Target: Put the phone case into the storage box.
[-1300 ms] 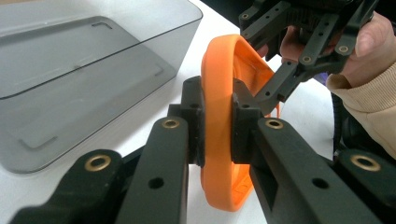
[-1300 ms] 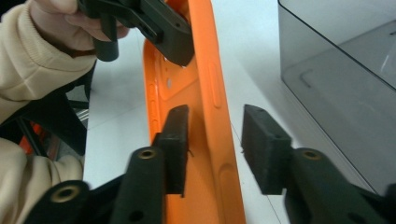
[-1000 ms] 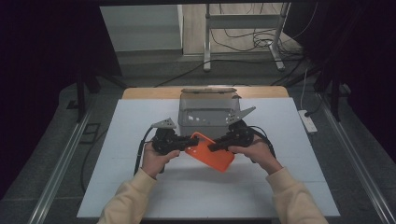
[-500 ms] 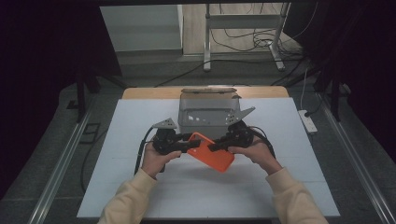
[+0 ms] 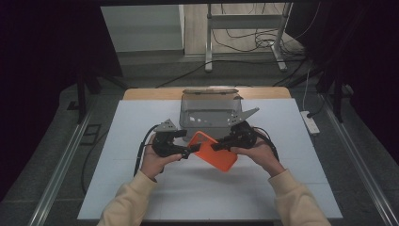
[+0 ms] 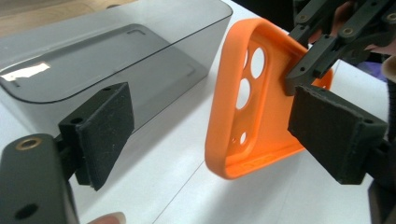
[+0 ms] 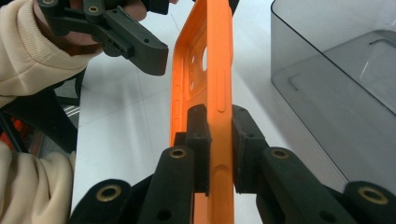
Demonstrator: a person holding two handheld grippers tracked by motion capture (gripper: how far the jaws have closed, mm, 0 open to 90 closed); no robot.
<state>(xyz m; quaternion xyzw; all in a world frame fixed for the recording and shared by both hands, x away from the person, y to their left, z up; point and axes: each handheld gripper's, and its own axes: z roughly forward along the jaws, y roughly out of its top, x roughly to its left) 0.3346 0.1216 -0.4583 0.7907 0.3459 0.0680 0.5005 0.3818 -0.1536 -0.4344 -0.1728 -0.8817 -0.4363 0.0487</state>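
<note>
A grey translucent box (image 5: 210, 114) stands open-topped on the white tabletop (image 5: 141, 197), at its far middle, and nothing can be made out inside it; the left gripper view shows its smooth bare floor through the wall (image 6: 116, 60). Just in front of it, an orange phone case (image 5: 214, 151) is held above the tabletop between the person's two hands. The right gripper (image 7: 219, 126) is clamped on one long edge of the case, a pad pressing each face of the rim. In the right gripper view the case (image 7: 210, 70) stands on edge, its camera holes towards the far end. The left gripper (image 6: 210, 135) is spread wide with its pads on either side of the case's end, and neither pad touches it. In the left gripper view the hollow inner side of the case (image 6: 261, 102) faces the camera. Cream sleeves (image 5: 127, 202) cover both forearms. Cables (image 5: 141, 146) trail from the grippers over the tabletop.
</note>
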